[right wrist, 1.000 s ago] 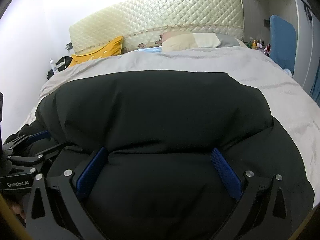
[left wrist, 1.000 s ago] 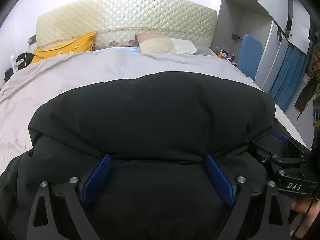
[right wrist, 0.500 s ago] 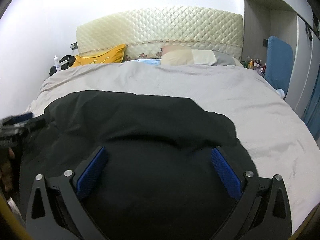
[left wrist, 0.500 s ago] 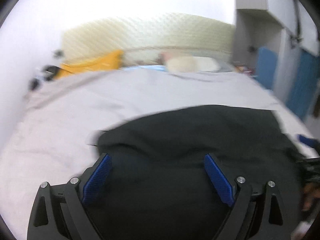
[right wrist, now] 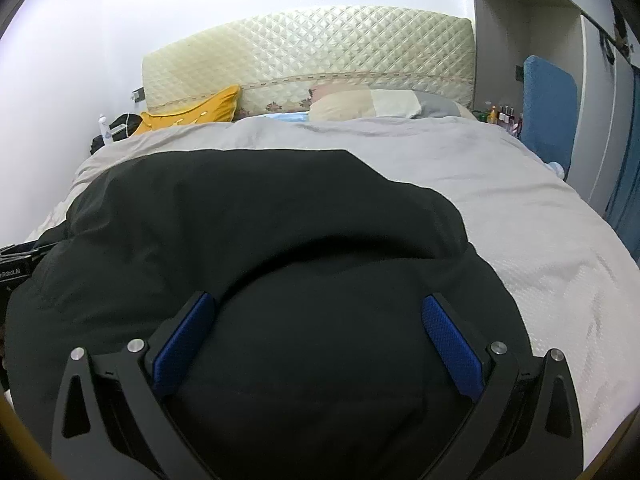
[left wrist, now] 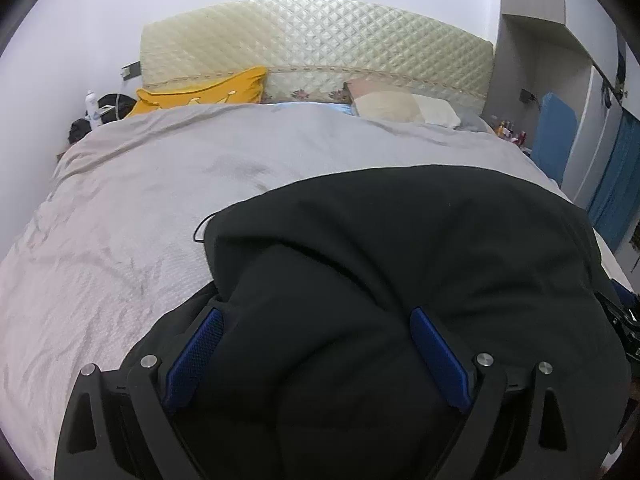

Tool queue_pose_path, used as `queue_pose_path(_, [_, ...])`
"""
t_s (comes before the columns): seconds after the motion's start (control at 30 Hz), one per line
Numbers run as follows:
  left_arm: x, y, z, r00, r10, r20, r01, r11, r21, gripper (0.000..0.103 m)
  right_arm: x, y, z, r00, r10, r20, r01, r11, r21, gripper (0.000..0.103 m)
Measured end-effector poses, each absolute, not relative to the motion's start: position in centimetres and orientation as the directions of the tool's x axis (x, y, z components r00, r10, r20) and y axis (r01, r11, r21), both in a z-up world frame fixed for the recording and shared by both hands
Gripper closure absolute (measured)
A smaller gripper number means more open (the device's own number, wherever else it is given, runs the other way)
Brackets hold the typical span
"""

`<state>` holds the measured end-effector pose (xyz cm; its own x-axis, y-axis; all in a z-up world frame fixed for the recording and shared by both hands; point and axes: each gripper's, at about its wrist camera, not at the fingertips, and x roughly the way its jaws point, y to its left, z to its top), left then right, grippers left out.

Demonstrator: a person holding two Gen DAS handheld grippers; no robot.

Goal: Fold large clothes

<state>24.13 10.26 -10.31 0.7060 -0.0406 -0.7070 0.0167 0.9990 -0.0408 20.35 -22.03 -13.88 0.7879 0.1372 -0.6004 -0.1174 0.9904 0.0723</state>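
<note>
A large black padded garment [left wrist: 400, 248] lies bunched on the grey bed cover [left wrist: 140, 208], folded over itself with a thick rounded fold toward me. My left gripper [left wrist: 316, 316] is open, its blue pads [left wrist: 196, 348] set wide apart over the garment's near left part. In the right wrist view the same garment [right wrist: 260, 220] fills the middle, and my right gripper [right wrist: 318, 300] is open over its near right part. Fabric bulges up between both pairs of fingers. The near hem is hidden under the grippers.
Cream quilted headboard [left wrist: 320, 44], a yellow cushion [left wrist: 200, 94] and pale pillows [right wrist: 360, 104] stand at the bed's far end. Blue panel [right wrist: 550, 108], small bottles [right wrist: 500, 114] and a wardrobe are on the right. Bare cover shows left [left wrist: 80, 280] and right [right wrist: 560, 248].
Both cameras pulled back and apart: the garment now fills less of each view and more bed cover shows beside it. Both grippers stay open.
</note>
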Motion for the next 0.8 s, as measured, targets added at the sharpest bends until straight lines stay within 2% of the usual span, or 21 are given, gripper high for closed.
queue_pose_path(0.13, [23.0,10.2,-8.6,0.713,0.004,-0.701,-0.019,1.0,-0.014,0.008,18.9,-21.9,-12.1,0.805,0.084,-0.588,-0.073,0.996,0.043,0.0])
queue_pose_path(0.23, [21.3,9.9,-5.6,0.734,-0.009,-0.679,-0.024,0.999,-0.039,0.008,17.4,-21.7,-9.4,0.823,0.079,-0.563,-0.061,0.997,0.05,0.0])
queue_pose_path(0.47, [15.5,7.8,3.4,0.811,0.001,-0.585,-0.027,0.999,-0.035,0.008,12.9,-21.4,-1.4,0.864,0.11,-0.492,-0.075,0.993,0.089,0.0])
queue_pose_path(0.57, [12.2,6.6,6.9,0.848,0.009,-0.53,-0.017,1.0,-0.011,0.008,10.0,-21.2,2.6,0.895,0.121,-0.43,-0.087,0.991,0.098,0.0])
queue_pose_path(0.67, [9.2,5.0,9.3,0.876,0.065,-0.478,-0.032,0.997,0.076,0.008,7.1,-20.7,5.7,0.909,0.172,-0.379,-0.144,0.984,0.102,0.0])
queue_pose_path(0.8, [5.6,4.5,11.6,0.901,0.022,-0.433,0.001,0.999,0.051,0.008,3.3,-19.8,8.2,0.922,0.206,-0.327,-0.185,0.978,0.093,0.0])
